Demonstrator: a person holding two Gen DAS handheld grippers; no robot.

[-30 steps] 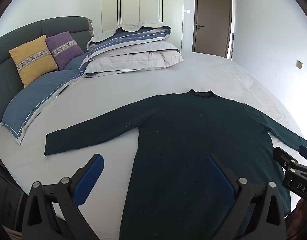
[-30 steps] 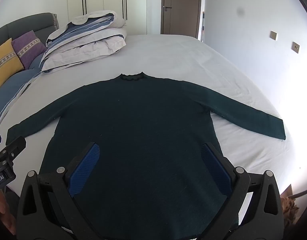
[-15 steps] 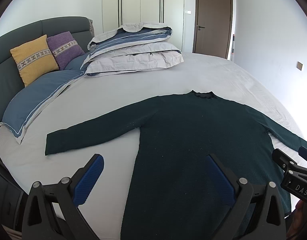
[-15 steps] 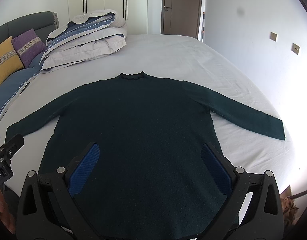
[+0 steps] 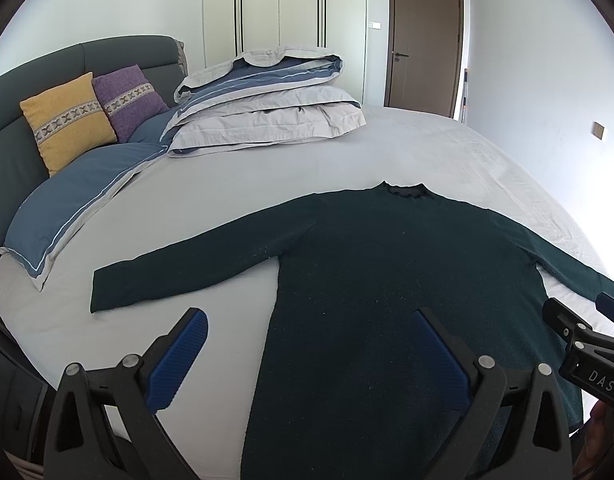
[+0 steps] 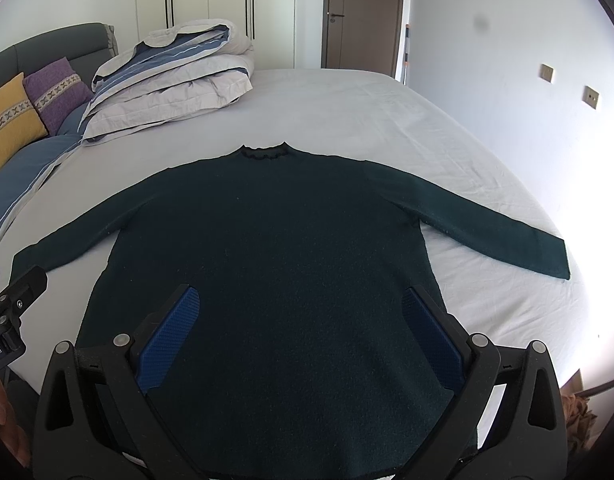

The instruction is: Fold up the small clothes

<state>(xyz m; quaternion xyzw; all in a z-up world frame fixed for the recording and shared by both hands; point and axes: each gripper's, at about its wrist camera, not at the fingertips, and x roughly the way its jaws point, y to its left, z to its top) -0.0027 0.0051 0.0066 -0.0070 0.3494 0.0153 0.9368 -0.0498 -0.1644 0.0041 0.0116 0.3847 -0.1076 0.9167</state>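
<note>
A dark green sweater [image 6: 275,248] lies flat on the bed [image 6: 347,112], front down or up I cannot tell, its ruffled collar [image 6: 265,153] at the far end and its hem at the near edge. Both sleeves are spread out to the sides — the left sleeve [image 5: 195,256] reaches toward the blue pillow, the right sleeve [image 6: 487,224] toward the bed's right edge.

The left tool [image 5: 307,356] hovers at the near edge of the bed with its blue-padded fingers wide apart and nothing between them; one finger is over the bare sheet, the other over the sweater's left side. The right tool [image 6: 301,332] is likewise spread wide and holds nothing, both fingers over the lower body of the sweater. Whether either tool touches the cloth cannot be told. Each tool shows at the edge of the other's view.

Farther off, a folded duvet [image 5: 267,108] in grey and blue sits on the far left part of the bed. Left of it, a blue pillow [image 5: 71,208] lies flat, and a yellow cushion [image 5: 67,120] and a purple cushion [image 5: 127,100] lean against the dark grey headboard [image 5: 35,68]. Beyond the bed stand a white wardrobe [image 5: 283,4] and a brown door [image 5: 425,44] — shut.
</note>
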